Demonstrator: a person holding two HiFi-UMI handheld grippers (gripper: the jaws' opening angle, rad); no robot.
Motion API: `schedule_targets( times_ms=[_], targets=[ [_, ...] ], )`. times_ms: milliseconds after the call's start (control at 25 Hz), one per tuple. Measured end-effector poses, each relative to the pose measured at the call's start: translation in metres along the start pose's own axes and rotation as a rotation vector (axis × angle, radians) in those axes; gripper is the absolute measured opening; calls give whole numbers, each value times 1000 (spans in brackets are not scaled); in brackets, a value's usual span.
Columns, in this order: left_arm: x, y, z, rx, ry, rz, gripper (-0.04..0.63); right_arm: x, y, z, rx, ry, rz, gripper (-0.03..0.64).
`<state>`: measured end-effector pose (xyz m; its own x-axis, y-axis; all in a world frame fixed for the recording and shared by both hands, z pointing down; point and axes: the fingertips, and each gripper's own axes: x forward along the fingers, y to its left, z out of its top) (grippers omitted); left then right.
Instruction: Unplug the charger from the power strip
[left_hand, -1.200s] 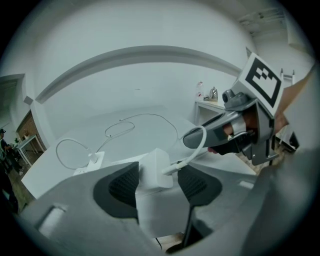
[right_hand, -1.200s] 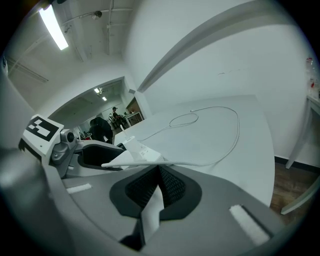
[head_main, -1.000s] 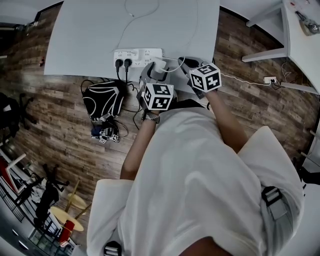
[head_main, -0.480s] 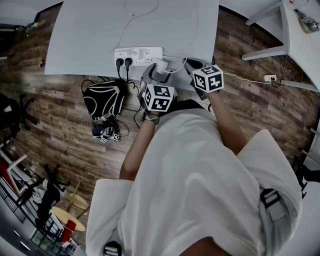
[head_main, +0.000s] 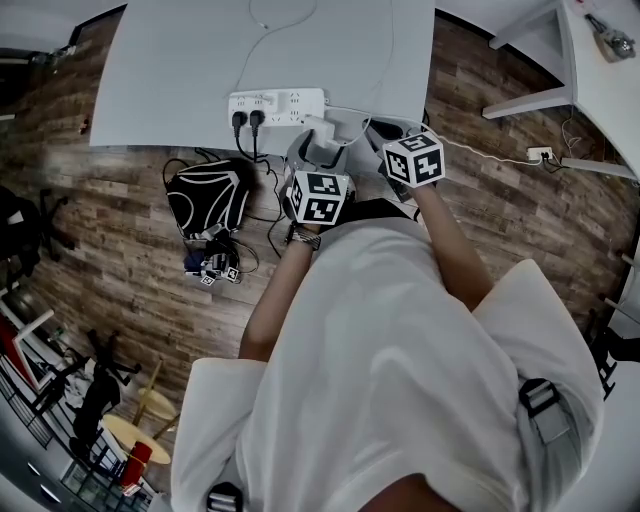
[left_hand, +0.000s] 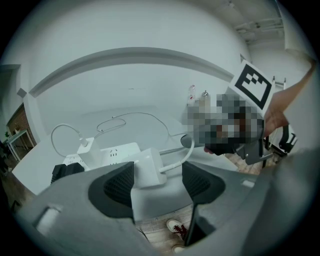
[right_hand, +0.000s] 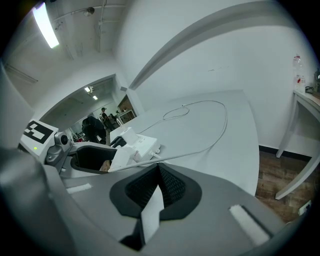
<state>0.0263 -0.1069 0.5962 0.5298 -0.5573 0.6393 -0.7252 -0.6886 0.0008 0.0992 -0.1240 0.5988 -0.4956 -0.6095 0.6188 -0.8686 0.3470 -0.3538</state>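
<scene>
Left gripper (head_main: 320, 145) jaws just opened wide around the charger (left_hand: 148, 169); right gripper (right_hand: 159, 172) jaws seemingly shut.

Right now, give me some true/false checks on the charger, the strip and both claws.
1. The left claw is clamped on the charger. False: its jaws stand apart, having just been opening, and the charger lies between them, ungripped.
2. Two black plugs sit at the power strip. True.
3. The right claw gapes wide. False: its pads meet.
4. The power strip lies on the white table. True.
</scene>
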Motion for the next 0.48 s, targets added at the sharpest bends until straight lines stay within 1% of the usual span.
schedule_targets(
  times_ms=[240,480],
  targets=[
    [-1,-5,-2,-5,-2,-21,300,-3,1,-3,5,-5,-3,2],
    [0,-11,-8,-21,4,-22,301,-6,-2,-9,14,-4,-3,2]
  ],
)
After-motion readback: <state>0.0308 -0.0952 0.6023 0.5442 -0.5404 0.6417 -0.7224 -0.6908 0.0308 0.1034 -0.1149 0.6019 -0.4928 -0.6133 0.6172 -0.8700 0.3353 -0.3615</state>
